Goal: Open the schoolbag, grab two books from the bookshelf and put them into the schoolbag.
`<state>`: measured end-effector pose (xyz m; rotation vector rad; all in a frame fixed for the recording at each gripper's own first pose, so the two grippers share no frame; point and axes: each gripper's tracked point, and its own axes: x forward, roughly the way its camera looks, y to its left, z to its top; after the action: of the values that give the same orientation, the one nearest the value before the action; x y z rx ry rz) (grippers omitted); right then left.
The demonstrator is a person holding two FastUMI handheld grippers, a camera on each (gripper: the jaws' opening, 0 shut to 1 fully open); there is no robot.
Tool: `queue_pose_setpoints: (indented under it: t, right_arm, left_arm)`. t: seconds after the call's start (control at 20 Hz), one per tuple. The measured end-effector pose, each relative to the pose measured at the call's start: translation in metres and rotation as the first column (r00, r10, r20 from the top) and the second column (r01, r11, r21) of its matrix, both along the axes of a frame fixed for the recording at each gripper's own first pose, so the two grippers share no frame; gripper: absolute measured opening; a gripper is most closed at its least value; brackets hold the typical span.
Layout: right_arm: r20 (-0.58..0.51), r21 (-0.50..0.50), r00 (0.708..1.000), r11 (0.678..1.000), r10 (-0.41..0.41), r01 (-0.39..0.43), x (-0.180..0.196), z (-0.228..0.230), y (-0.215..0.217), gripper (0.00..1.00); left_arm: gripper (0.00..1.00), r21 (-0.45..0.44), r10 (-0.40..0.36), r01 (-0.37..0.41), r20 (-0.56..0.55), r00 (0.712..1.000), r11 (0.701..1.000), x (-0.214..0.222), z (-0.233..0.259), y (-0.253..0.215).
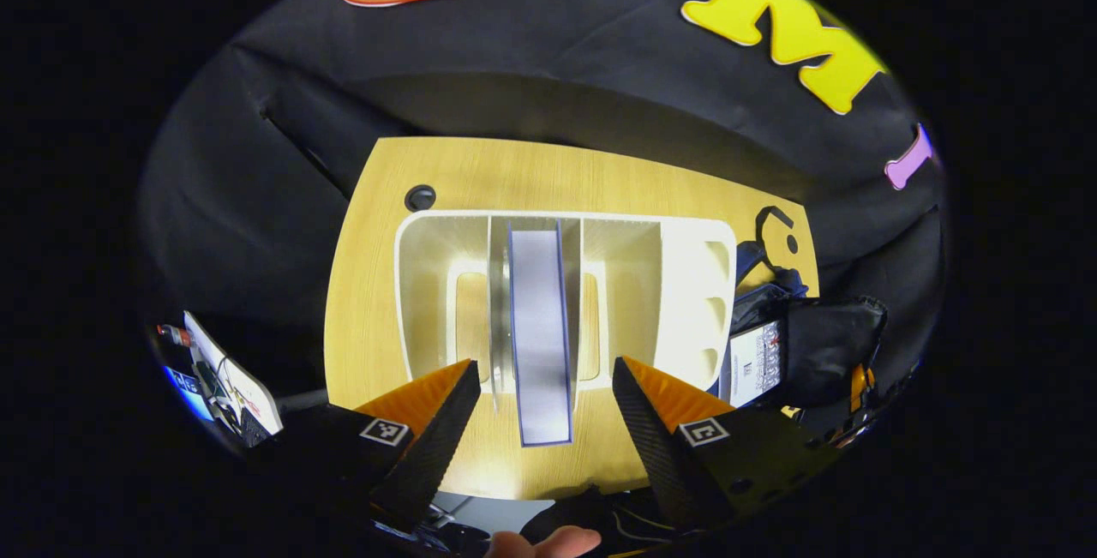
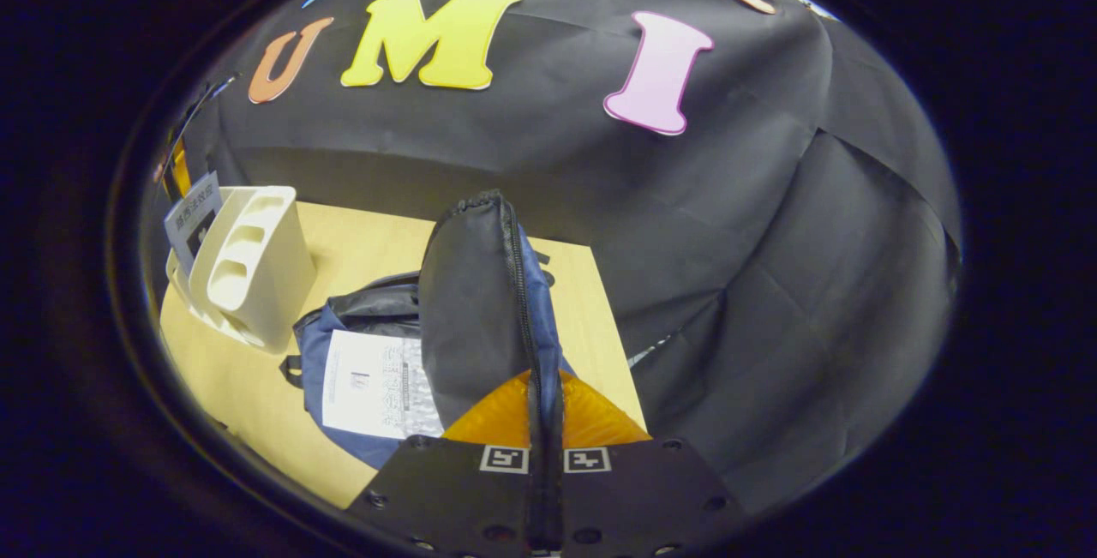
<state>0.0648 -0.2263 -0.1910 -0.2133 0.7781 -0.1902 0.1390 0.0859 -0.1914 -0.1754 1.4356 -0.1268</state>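
Observation:
A white bookshelf stands on the wooden table, seen from above in the left gripper view. One blue-edged book stands in its middle slot. My left gripper is open, one finger on each side of that book's near end, apart from it. In the right gripper view my right gripper is shut on the zipper edge of the schoolbag's flap and holds it upright. Inside the open blue and black schoolbag lies a white-covered book. The bookshelf stands left of the bag.
A white device with cables sits off the table's left edge. A round cable hole is in the table's far left corner. The schoolbag lies right of the shelf. A fingertip shows below the left gripper.

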Motion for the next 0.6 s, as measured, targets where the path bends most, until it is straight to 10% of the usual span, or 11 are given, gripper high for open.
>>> queue_pose_setpoints:
  t: [0.6]
  right_arm:
    - [-0.019, -0.009, 1.000, 1.000, 0.008, -0.008, 0.003, -0.012, 0.001, 0.00]
  left_arm:
    - [0.75, 0.052, -0.010, 0.017, -0.144, 0.990, 0.998, -0.014, -0.053, -0.001]
